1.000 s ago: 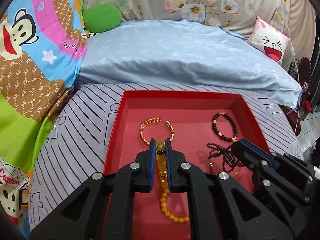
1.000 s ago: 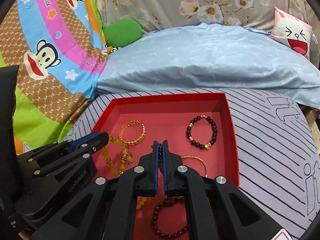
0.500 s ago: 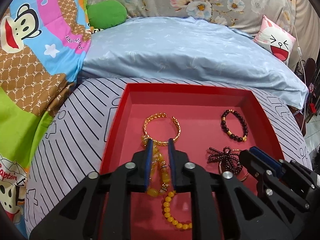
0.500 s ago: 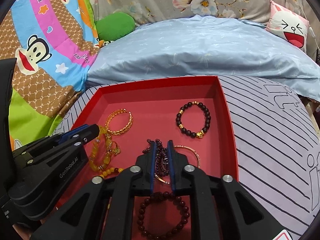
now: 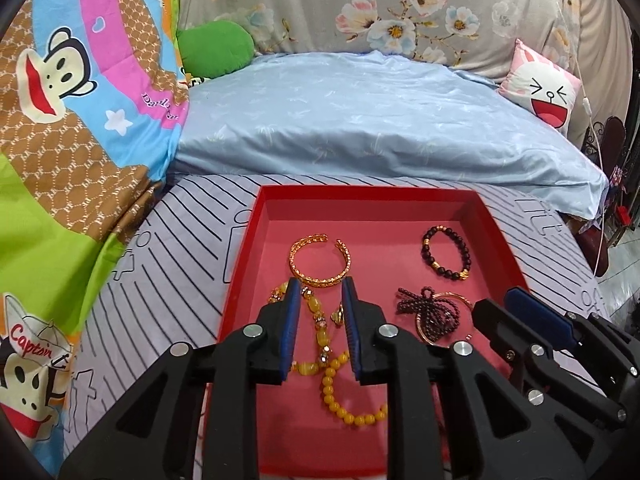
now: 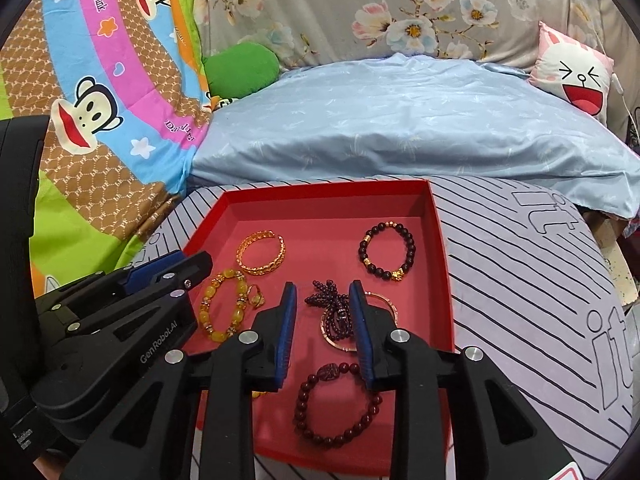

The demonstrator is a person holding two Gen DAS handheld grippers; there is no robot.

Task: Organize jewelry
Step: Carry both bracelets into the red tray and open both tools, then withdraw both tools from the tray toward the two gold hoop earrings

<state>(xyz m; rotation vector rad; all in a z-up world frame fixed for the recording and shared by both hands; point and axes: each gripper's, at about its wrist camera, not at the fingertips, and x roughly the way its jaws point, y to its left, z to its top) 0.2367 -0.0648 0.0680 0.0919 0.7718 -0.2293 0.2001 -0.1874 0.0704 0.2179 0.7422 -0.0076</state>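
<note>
**Both grippers let go over the red tray**

Since a second ago, both grippers have spread their jaws and released the jewelry. Left gripper (image 5: pixel 320 300) hangs released above the yellow bead bracelet (image 5: pixel 320 320), which lies in the red tray (image 5: pixel 240 264) on the bed. Right gripper (image 6: pixel 322 304) hangs released over the tangled purple bead strand (image 6: pixel 334 312), beside the gold cuff (image 6: pixel 262 253) and dark bead bracelet (image 6: pixel 387 252).
</note>
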